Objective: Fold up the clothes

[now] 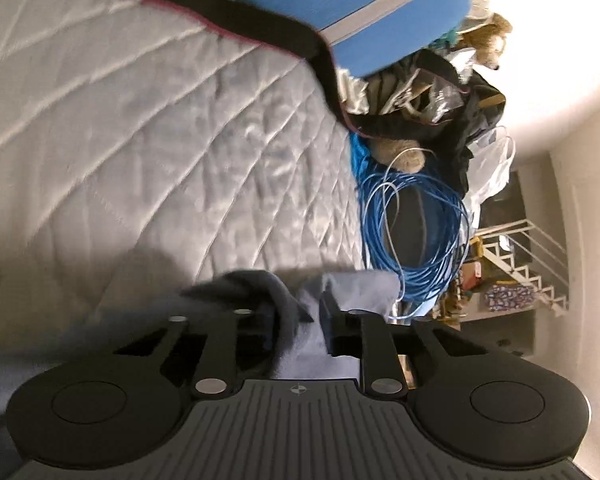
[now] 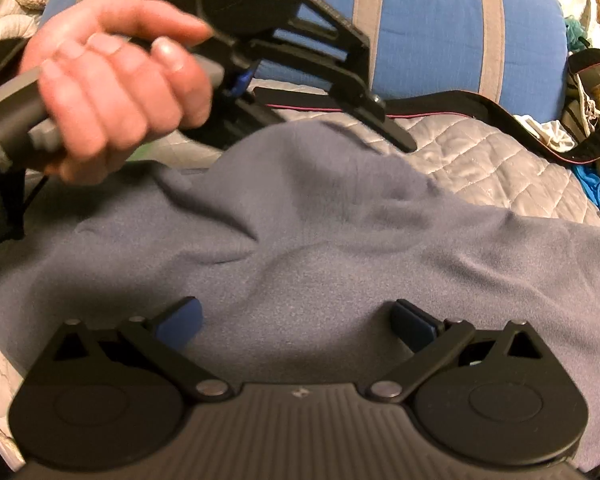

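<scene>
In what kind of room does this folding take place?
Probably a bedroom in a home: a quilted bedcover under the grey garment, a blue cushion behind it, and a staircase in the background.

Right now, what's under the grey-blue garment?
The grey-blue garment lies on the quilted bedspread, which shows around its edges. Whatever lies beneath its middle is covered.

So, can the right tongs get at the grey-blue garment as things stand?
Probably yes. The right tongs are open, hovering just above the grey-blue garment, with nothing between. The left tongs already pinch the far edge, well clear of that spot.
</scene>
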Demonstrator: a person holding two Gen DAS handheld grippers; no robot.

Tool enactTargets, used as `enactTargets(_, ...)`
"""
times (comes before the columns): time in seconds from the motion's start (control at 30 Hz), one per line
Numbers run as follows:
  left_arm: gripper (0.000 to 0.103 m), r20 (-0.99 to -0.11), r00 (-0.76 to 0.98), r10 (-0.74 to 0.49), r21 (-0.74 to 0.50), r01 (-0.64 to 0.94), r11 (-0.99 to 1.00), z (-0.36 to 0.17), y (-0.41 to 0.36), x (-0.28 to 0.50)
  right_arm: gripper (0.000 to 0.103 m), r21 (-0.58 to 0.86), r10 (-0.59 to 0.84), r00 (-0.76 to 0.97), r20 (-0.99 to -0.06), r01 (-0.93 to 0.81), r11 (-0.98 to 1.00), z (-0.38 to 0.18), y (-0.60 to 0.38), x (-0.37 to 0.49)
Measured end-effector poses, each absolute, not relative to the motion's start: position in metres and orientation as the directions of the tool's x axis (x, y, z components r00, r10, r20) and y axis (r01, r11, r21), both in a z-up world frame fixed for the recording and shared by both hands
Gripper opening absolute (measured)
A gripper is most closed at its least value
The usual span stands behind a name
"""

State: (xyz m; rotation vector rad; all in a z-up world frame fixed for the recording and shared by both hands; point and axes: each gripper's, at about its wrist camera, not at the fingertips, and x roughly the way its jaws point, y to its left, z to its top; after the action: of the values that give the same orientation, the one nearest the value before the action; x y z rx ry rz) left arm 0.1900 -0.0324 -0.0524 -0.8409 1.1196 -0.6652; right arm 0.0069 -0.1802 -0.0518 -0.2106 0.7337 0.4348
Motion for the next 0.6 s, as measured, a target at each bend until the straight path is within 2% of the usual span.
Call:
enactTargets(0.1, 0.005, -0.53, 0.377, -0.76, -0.802, 0.069, 0.593, -0.043, -0.032, 0.191, 0.103, -0.036, 0.31, 0.66, -0.685, -0.455, 0.89, -0.051, -0.181, 0.006)
enactTargets(0.23, 0.004, -0.537, 0.473, -0.698, -0.733, 0.148, 0.664, -0.024, -0.033, 0.186, 0.103, -0.041, 0.31, 0.662, -0.682, -0.458, 0.888, -0.052, -0.181, 0.006)
enactTargets(0.4, 0.004, -0.572, 0.556, -0.603, -0.574, 0.253, 0.779, -0.009, -0.046, 0.177, 0.103, -0.046, 0.31, 0.665, -0.68, -0.461, 0.886, -0.052, -0.181, 0.005)
enactTargets(0.47, 0.004, -0.583, 0.575, -0.574, -0.494, 0.31, 0.812, -0.005, -0.054, 0.17, 0.103, -0.044, 0.313, 0.664, -0.679, -0.462, 0.886, -0.052, -0.182, 0.006)
enactTargets(0.6, 0.004, -0.59, 0.621, -0.516, -0.225, 0.488, 0.844, 0.013, -0.082, 0.141, 0.103, -0.037, 0.319, 0.66, -0.68, -0.464, 0.885, -0.053, -0.184, 0.007)
